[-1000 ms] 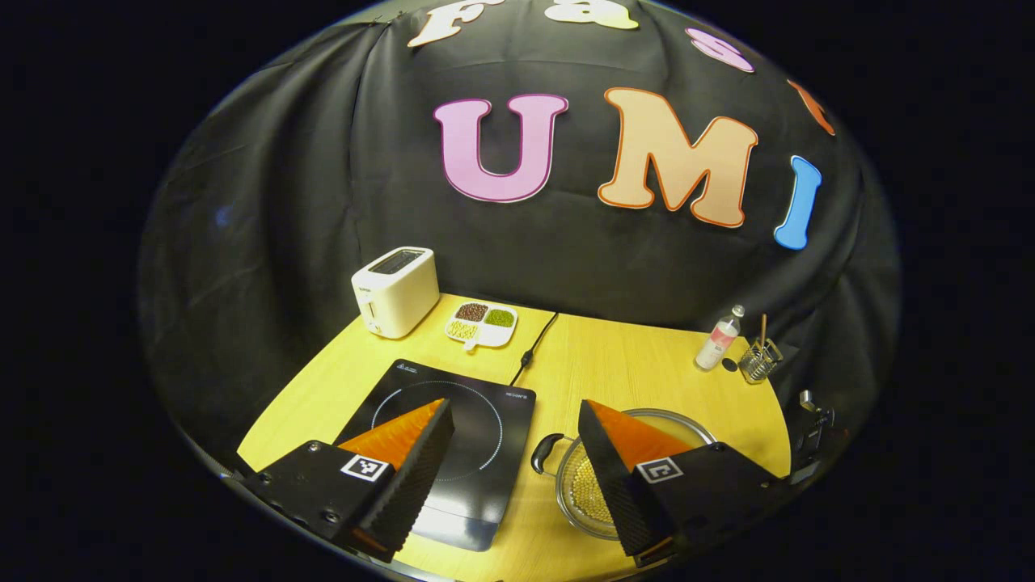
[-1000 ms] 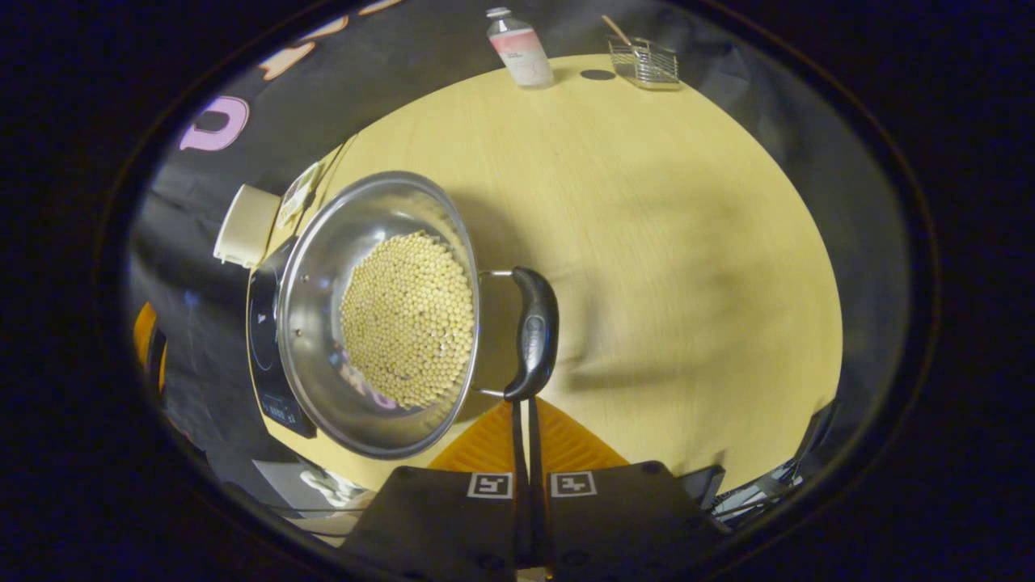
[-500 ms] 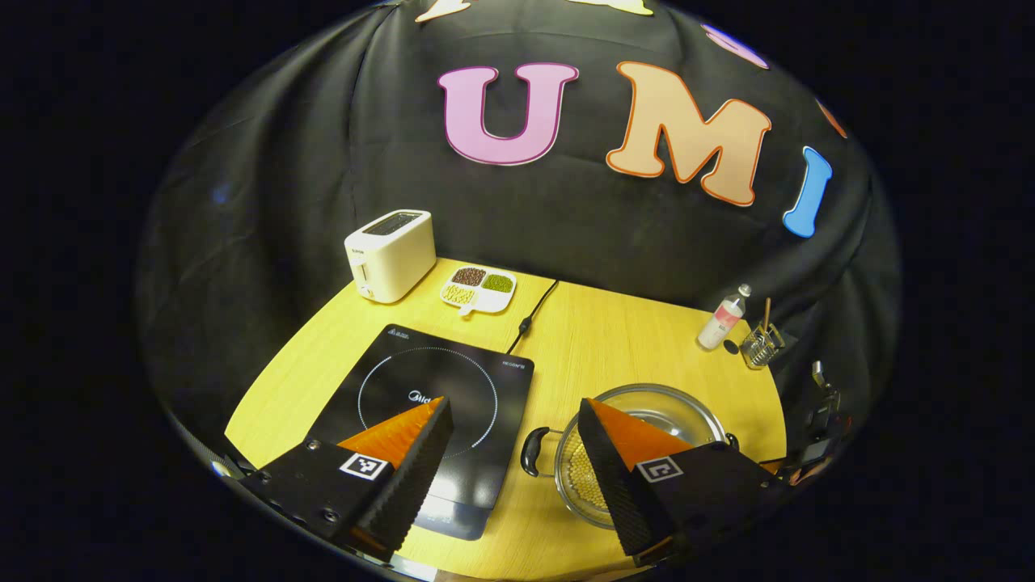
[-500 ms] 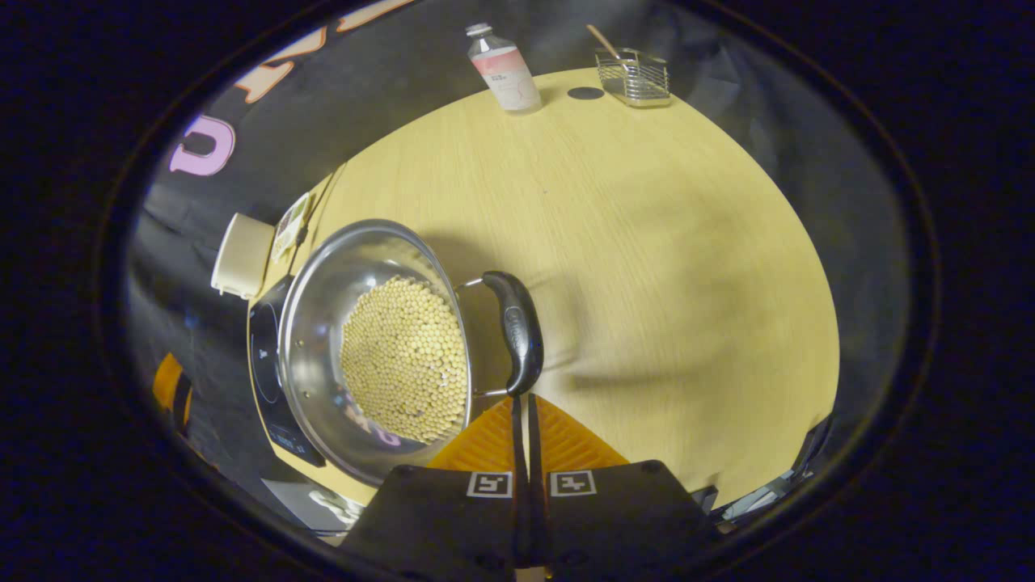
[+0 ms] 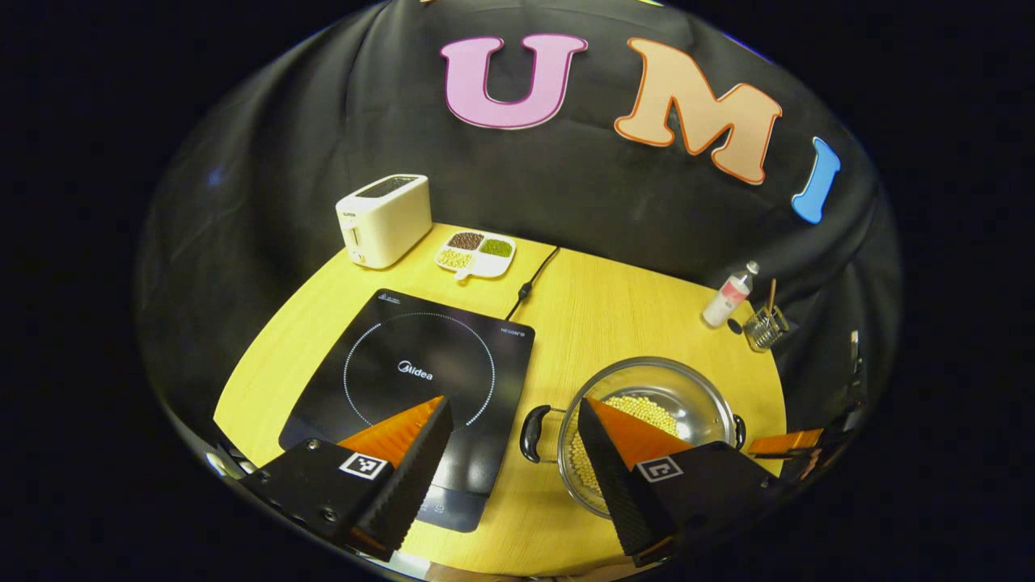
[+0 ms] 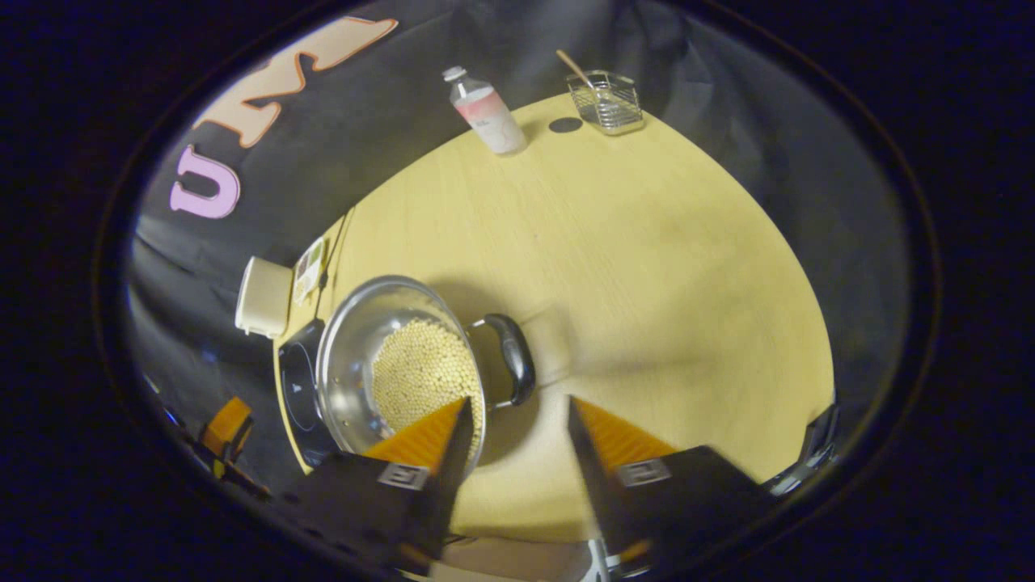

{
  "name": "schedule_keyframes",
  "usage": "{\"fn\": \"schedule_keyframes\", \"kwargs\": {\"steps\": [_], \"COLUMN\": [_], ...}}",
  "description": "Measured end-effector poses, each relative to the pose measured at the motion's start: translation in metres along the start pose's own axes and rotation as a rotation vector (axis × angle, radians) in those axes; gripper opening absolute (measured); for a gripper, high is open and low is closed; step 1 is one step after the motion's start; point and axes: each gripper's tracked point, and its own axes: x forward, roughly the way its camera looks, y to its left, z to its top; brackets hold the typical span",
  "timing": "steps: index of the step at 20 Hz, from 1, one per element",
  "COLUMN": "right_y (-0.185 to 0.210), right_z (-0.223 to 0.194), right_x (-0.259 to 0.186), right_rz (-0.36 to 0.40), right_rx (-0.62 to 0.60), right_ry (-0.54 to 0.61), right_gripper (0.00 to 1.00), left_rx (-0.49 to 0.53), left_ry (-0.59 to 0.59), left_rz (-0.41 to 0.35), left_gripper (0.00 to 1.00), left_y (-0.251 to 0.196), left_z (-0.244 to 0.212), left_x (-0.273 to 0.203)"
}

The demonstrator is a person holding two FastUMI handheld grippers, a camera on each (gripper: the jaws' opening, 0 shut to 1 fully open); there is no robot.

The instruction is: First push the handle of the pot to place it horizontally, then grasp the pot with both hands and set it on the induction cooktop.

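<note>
A steel pot [image 5: 691, 402] holding yellow beans [image 5: 643, 406] stands on the wooden table [image 5: 614, 315], right of the black induction cooktop [image 5: 412, 372]. Its two black handles point left [image 5: 529, 423] and right [image 5: 738, 429]. My left gripper [image 5: 513, 404] hovers open above the pot's left handle, one finger over the cooktop and the other over the pot. In the right gripper view, the pot [image 6: 356, 356] lies ahead to the left, its near handle [image 6: 517, 356] just beyond my right gripper [image 6: 518, 402]. That gripper is open and holds nothing. It also shows at the pot's far side [image 5: 783, 443].
At the table's back stand a white toaster [image 5: 384, 208] and a divided dish of beans [image 5: 475, 252]. The cooktop's cable [image 5: 530, 283] runs back toward the wall. A bottle [image 6: 485, 113] and a wire basket [image 6: 606, 101] sit at the far right corner.
My right gripper, shut at the pot's handle before, has drawn back and opened. The pot's handles have swung round to left and right. My left gripper has risen and stays open.
</note>
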Motion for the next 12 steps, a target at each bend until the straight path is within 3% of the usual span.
{"fn": "schedule_keyframes", "kwargs": {"steps": [3, 4, 5, 6, 7, 8, 9, 11, 12], "right_y": [0.002, 0.004, 0.006, 0.009, 0.012, 0.016, 0.016, 0.014, 0.013], "right_z": [0.009, 0.011, 0.014, 0.016, 0.018, 0.015, 0.015, 0.013, 0.012], "right_x": [0.011, 0.014, 0.018, 0.021, 0.025, 0.032, 0.037, 0.050, 0.057], "right_rz": [0.015, 0.025, 0.034, 0.048, 0.060, 0.065, 0.064, 0.047, 0.037], "right_rx": [0.035, 0.037, 0.034, 0.030, 0.026, 0.022, 0.015, 0.001, -0.004], "right_ry": [-0.002, -0.001, 0.000, 0.001, 0.006, 0.015, 0.024, 0.044, 0.057], "right_gripper": [0.99, 0.93, 1.00, 0.93, 1.00, 1.00, 0.92, 0.92, 1.00], "left_rx": [0.002, -0.001, -0.007, -0.011, -0.011, 0.000, 0.019, 0.055, 0.064], "left_ry": [0.068, 0.093, 0.114, 0.134, 0.155, 0.176, 0.199, 0.232, 0.243], "left_rz": [-0.035, -0.050, -0.061, -0.076, -0.084, -0.085, -0.076, -0.070, -0.068], "left_gripper": [0.96, 0.96, 0.96, 0.96, 0.96, 0.96, 0.96, 0.96, 0.96], "left_y": [-0.011, -0.015, -0.017, -0.021, -0.024, -0.024, -0.022, -0.020, -0.020], "left_z": [-0.016, -0.021, -0.026, -0.029, -0.035, -0.040, -0.046, -0.054, -0.057], "left_x": [0.013, 0.018, 0.023, 0.029, 0.035, 0.040, 0.048, 0.058, 0.063]}}
